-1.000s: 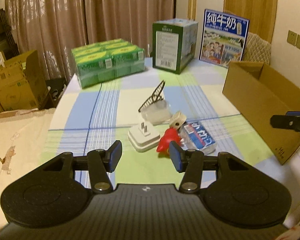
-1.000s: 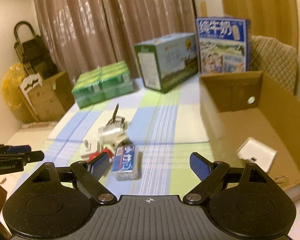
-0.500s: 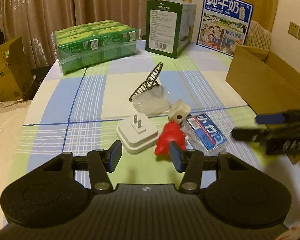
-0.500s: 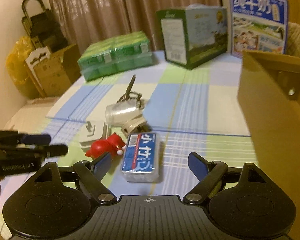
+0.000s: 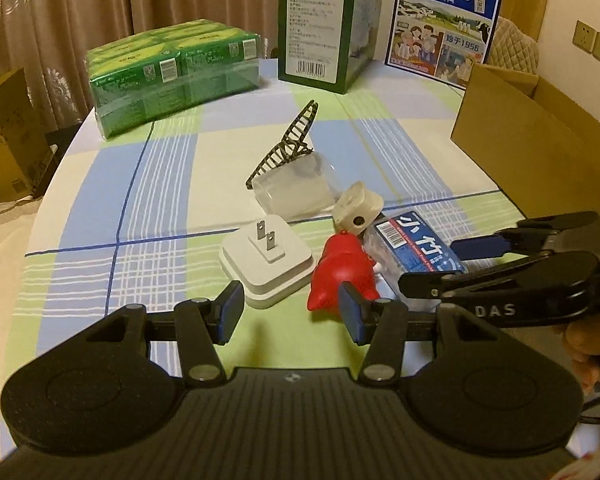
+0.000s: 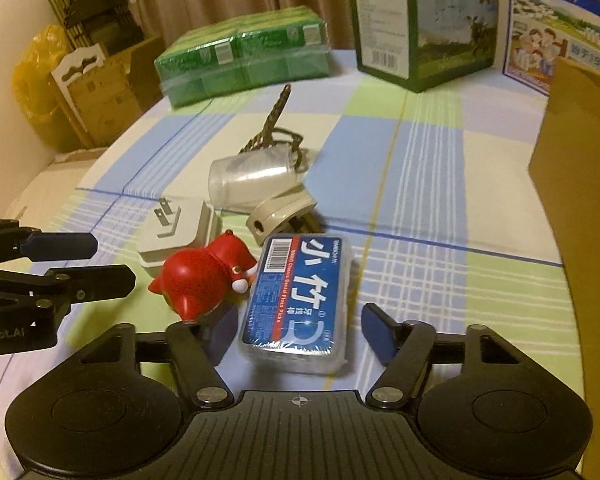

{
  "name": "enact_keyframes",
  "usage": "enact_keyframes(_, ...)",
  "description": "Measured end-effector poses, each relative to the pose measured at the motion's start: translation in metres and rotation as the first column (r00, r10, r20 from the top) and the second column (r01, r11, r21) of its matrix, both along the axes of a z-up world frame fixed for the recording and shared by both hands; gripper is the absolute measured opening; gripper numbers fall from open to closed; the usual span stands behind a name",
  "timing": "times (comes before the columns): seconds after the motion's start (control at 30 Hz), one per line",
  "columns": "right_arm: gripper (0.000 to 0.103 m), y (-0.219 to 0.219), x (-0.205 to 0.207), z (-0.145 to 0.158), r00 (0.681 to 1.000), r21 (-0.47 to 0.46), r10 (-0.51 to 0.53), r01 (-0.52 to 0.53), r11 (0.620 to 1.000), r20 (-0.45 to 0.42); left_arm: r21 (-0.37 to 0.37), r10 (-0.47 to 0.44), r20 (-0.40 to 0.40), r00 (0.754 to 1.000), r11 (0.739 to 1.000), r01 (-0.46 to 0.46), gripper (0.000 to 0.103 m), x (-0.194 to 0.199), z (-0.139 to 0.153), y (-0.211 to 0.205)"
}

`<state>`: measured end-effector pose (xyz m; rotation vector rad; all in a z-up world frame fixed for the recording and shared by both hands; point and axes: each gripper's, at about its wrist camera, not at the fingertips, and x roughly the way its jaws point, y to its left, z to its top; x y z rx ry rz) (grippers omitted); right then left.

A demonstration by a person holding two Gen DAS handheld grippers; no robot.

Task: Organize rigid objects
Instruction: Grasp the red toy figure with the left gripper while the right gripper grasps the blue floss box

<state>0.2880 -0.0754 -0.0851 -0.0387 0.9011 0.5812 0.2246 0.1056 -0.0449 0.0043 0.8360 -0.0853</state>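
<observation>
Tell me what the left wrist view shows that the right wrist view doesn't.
Only the left wrist view: wall sockets and the cardboard box's open top. Only the right wrist view: a yellow bag and dark folded rack beside the table. Both: white plug adapter, red figurine, blue floss-pick box lying between the closing right gripper's jaws, not yet pinched.

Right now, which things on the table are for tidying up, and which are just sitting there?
For tidying: dental floss box, red toy, white plug, clear cup, beige clip, black hair comb, cardboard box.

Just sitting there: green drink packs, green carton, milk carton.
</observation>
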Motion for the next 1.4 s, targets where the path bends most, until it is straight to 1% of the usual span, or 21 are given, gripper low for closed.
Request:
enact_keyframes(0.03, 0.056, 0.001, 0.001, -0.002, 1.0, 0.004, 0.003, -0.003, 1.0, -0.007, -0.005, 0.003, -0.003, 1.0, 1.0, -0.003, 0.047, 0.0, -0.001, 0.001)
enact_keyframes(0.1, 0.056, 0.001, 0.003, -0.003, 1.0, 0.012, 0.0, 0.0, 1.0, -0.015, -0.019, 0.004, -0.005, 1.0, 1.0, -0.004, 0.047, 0.002, -0.002, 0.001)
enact_keyframes(0.23, 0.055, -0.001, -0.001, 0.001, 1.0, -0.009, -0.001, 0.001, 1.0, -0.009, -0.042, -0.023, 0.0, 1.0, 0.999, 0.023, 0.047, 0.002, -0.003, -0.003)
enact_keyframes(0.37, 0.055, -0.012, -0.009, 0.006, 1.0, -0.047, -0.013, 0.013, 0.999, 0.001, -0.025, -0.078, -0.002, 0.997, 0.997, 0.078, 0.046, 0.002, -0.006, -0.014)
enact_keyframes(0.5, 0.055, -0.036, -0.018, 0.007, 0.998, -0.068, -0.056, 0.055, 0.996, -0.024, -0.019, -0.108, 0.001, 0.994, 0.994, 0.108, 0.046, 0.003, -0.008, -0.021)
enact_keyframes(0.6, 0.055, -0.054, -0.021, 0.005, 0.995, -0.055, -0.08, 0.077, 0.996, -0.055, -0.015, -0.124, 0.002, 0.992, 0.992, 0.124, 0.046, 0.008, -0.01, -0.026)
enact_keyframes(0.67, 0.055, -0.063, -0.021, 0.004, 0.993, -0.03, -0.104, 0.102, 0.994, -0.063, -0.009, -0.144, 0.001, 0.99, 0.99, 0.144, 0.046, 0.013, -0.011, -0.031)
enact_keyframes(0.77, 0.058, -0.072, -0.015, 0.005, 0.987, -0.001, -0.137, 0.137, 0.991, -0.079, 0.004, -0.162, -0.001, 0.987, 0.987, 0.162, 0.046, 0.02, -0.014, -0.037)
enact_keyframes(0.83, 0.061, -0.074, -0.013, 0.005, 0.985, 0.007, -0.15, 0.151, 0.988, -0.081, 0.029, -0.163, -0.006, 0.987, 0.986, 0.163, 0.046, 0.023, -0.016, -0.04)
enact_keyframes(0.9, 0.061, -0.074, -0.01, 0.006, 0.984, 0.02, -0.157, 0.159, 0.987, -0.085, 0.049, -0.162, -0.015, 0.987, 0.986, 0.162, 0.046, 0.027, -0.02, -0.04)
enact_keyframes(1.0, 0.061, -0.072, -0.006, 0.007, 0.984, 0.033, -0.156, 0.159, 0.987, -0.085, 0.063, -0.156, -0.027, 0.987, 0.985, 0.157, 0.046, 0.032, -0.025, -0.039)
enact_keyframes(1.07, 0.061, -0.07, -0.004, 0.007, 0.984, 0.033, -0.155, 0.159, 0.987, -0.082, 0.069, -0.159, -0.03, 0.987, 0.985, 0.161, 0.043, 0.036, -0.027, -0.04)
enact_keyframes(1.2, 0.061, -0.066, 0.001, 0.003, 0.984, 0.025, -0.155, 0.157, 0.987, -0.086, 0.075, -0.162, -0.034, 0.986, 0.983, 0.165, 0.042, 0.04, -0.029, -0.042)
enact_keyframes(1.4, 0.061, -0.06, 0.004, -0.004, 0.987, -0.016, -0.138, 0.137, 0.99, -0.078, 0.078, -0.161, -0.037, 0.986, 0.983, 0.164, 0.042, 0.039, -0.029, -0.042)
